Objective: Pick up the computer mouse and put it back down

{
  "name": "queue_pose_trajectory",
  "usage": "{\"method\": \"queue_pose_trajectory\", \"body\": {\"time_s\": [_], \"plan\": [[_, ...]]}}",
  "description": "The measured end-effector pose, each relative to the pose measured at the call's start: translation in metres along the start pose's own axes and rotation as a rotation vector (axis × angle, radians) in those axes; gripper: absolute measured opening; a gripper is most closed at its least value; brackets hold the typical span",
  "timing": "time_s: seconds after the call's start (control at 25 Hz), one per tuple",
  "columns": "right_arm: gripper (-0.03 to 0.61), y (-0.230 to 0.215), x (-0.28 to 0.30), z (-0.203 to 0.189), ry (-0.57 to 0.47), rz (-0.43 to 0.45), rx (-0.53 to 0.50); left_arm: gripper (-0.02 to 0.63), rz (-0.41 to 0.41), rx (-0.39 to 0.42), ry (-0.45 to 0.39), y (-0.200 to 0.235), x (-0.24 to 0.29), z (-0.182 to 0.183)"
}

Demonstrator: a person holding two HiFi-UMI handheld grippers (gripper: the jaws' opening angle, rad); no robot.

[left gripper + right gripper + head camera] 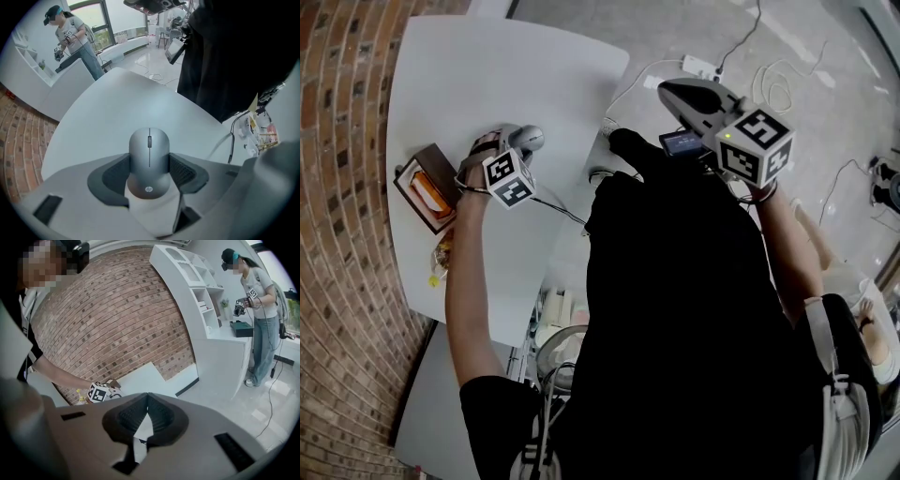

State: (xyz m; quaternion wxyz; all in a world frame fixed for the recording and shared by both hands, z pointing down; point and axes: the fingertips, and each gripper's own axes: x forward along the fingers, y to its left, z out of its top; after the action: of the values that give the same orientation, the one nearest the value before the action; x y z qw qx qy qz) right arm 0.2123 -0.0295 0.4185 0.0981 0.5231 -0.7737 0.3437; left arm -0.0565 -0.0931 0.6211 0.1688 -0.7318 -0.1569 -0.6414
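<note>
Computer mouse [149, 161], grey, with a small "hp" logo [148, 189] on its rounded rear, sits lengthwise between the jaws of the left gripper [149, 158], whose ribbed dark pads [115, 174] clasp its two flanks with no gap showing. Beneath it spreads the white table [117, 103], though whether the mouse rests on it I cannot tell. Off past the table's edge, the right gripper [147, 397] is held up, its jaws pinched together on nothing.

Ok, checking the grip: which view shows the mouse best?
The left gripper view: the mouse sits centre frame, wheel and logo clear, with the pads against its sides. The head view shows only a small grey part. The right gripper view doesn't show it.
</note>
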Motion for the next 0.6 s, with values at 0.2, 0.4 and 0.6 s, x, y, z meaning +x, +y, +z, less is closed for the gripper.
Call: {"method": "queue_pose_trajectory", "body": {"time_s": [0.2, 0.4, 0.6], "plan": [[0.016, 0.003, -0.003, 0.005, -0.007, 0.013, -0.018, 0.278, 0.035, -0.073, -0.012, -0.007, -0.009, -0.005], [0.016, 0.01, -0.004, 0.007, -0.011, 0.036, -0.034, 0.278, 0.071, -0.155, -0.022, -0.017, -0.019, -0.01], [0.016, 0.02, 0.002, 0.013, -0.011, 0.073, -0.057, 0.278, 0.132, -0.249, -0.031, -0.025, -0.032, -0.017]]}}
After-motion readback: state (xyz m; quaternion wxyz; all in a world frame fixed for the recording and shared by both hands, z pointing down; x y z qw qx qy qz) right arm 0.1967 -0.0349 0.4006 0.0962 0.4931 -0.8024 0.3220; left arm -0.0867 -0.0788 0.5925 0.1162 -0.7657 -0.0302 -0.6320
